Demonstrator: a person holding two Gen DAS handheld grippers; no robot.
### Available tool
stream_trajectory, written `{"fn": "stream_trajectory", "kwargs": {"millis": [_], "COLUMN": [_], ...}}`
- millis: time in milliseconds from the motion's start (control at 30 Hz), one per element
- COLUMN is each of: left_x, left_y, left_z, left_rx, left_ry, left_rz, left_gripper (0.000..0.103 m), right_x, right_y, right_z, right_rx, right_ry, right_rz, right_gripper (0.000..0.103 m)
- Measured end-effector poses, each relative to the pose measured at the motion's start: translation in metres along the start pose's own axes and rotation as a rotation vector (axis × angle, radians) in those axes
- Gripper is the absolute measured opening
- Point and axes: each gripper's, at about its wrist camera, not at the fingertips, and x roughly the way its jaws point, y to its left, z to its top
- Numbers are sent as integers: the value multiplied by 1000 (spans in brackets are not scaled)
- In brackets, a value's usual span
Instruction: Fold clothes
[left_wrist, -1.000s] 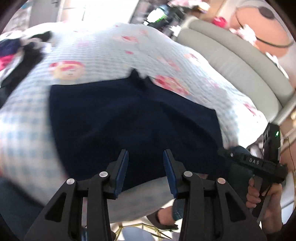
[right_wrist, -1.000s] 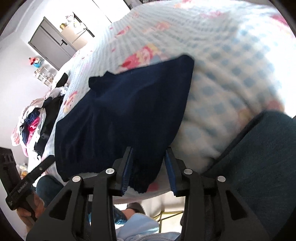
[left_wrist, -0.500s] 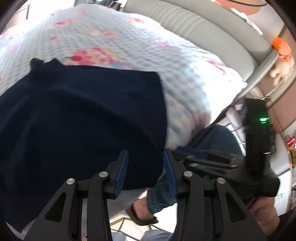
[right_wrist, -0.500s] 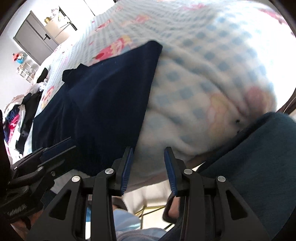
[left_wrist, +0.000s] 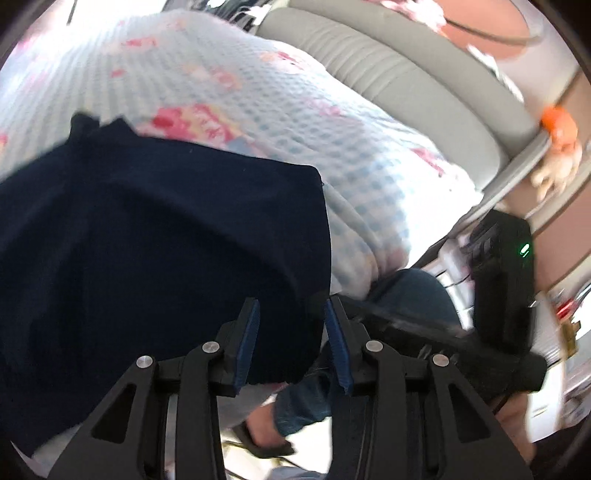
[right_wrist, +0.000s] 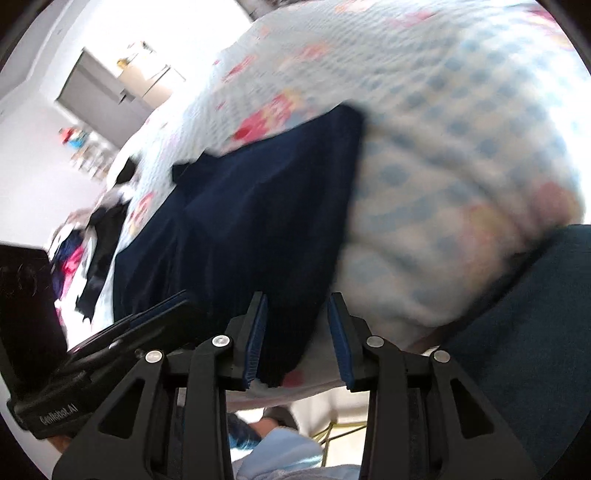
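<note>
Left wrist: left gripper (left_wrist: 291, 343) jaws wide apart, holding nothing. Navy garment (left_wrist: 159, 258) lies flat on the checked bedspread (left_wrist: 332, 147); its near right corner now sits between the jaws, where half a second ago it lay just left.

Right wrist: right gripper (right_wrist: 297, 341) equally wide, empty. Garment hem (right_wrist: 280, 354) back between jaws after sitting left. Likely both lining up on that corner.

Black gripper (left_wrist: 291, 345), blue-padded fingers (left_wrist: 248, 341), silver screws; blue jeans (right_wrist: 535, 332).
</note>
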Motion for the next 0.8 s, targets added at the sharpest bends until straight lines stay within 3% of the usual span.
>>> {"fn": "stream_trajectory", "kwargs": {"millis": [133, 267, 333, 367, 400, 567, 800], "left_x": [15, 29, 37, 41, 39, -7, -72], "left_y": [-11, -21, -27, -29, -27, 9, 61], "left_z": [4, 8, 10, 11, 12, 18, 23], "left_rx": [41, 83, 103, 113, 108, -18, -194], "left_ry": [32, 63, 79, 87, 83, -8, -139], "left_rz": [45, 91, 113, 125, 123, 29, -92], "left_gripper": [54, 58, 42, 18, 12, 5, 5], "right_x": [-18, -19, -17, -16, -15, -13, 16], "right_y": [-19, -28, -30, -30, -29, -12, 51], "right_z": [7, 6, 4, 3, 2, 4, 16], "right_rx": [39, 61, 69, 61, 51, -12, -157], "right_ry": [-35, -17, -1, 6, 14, 28, 99], "right_rz": [-91, -109, -106, -109, -108, -101, 21], "right_gripper": [35, 35, 35, 35, 35, 35, 41]}}
